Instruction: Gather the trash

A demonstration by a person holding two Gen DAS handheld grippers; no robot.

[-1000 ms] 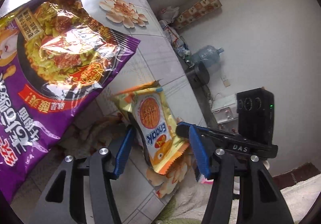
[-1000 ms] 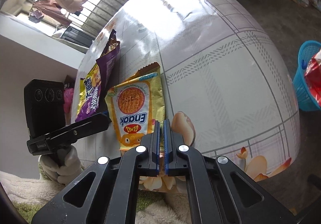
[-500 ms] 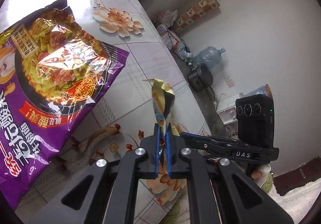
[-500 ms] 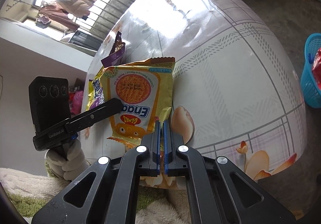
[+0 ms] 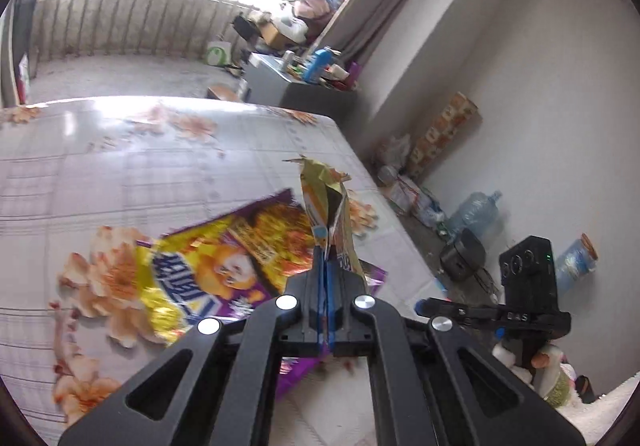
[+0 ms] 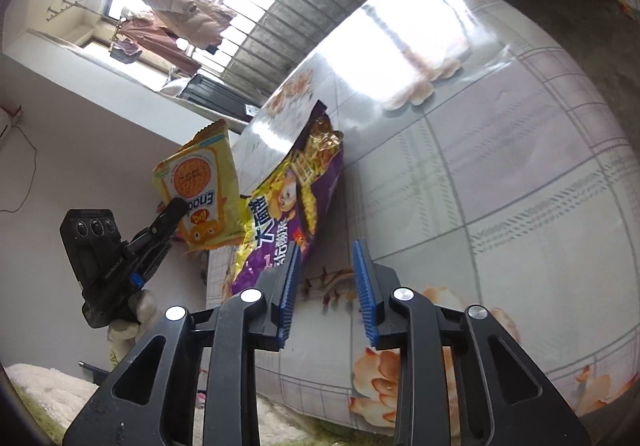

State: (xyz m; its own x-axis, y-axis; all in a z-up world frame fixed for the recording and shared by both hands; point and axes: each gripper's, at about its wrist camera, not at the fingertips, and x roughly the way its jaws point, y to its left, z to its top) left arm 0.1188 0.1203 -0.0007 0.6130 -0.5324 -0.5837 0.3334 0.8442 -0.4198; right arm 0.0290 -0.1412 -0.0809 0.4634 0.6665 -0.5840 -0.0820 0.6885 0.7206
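Observation:
My left gripper (image 5: 327,266) is shut on a yellow snack wrapper (image 5: 326,202), which stands edge-on above the jaws and off the table. From the right wrist view the same yellow snack wrapper (image 6: 202,186) hangs in the air in the left gripper (image 6: 176,210). A large purple and yellow noodle bag (image 5: 224,266) lies flat on the flowered table (image 5: 120,166). My right gripper (image 6: 326,278) hovers near the table's front edge, its jaws opening with nothing between them; the purple noodle bag (image 6: 296,202) lies just left of its left finger.
The right gripper (image 5: 500,312) shows at the lower right of the left wrist view, held by a gloved hand (image 5: 516,362). On the floor by the wall stand water bottles (image 5: 472,212), a black pot (image 5: 462,256) and boxes. A cluttered grey cabinet (image 5: 304,86) stands beyond the table.
My left gripper closed on the yellow wrapper and lifted it off the table, swinging up. My right gripper, shut before, has spread its jaws and the view has tilted up.

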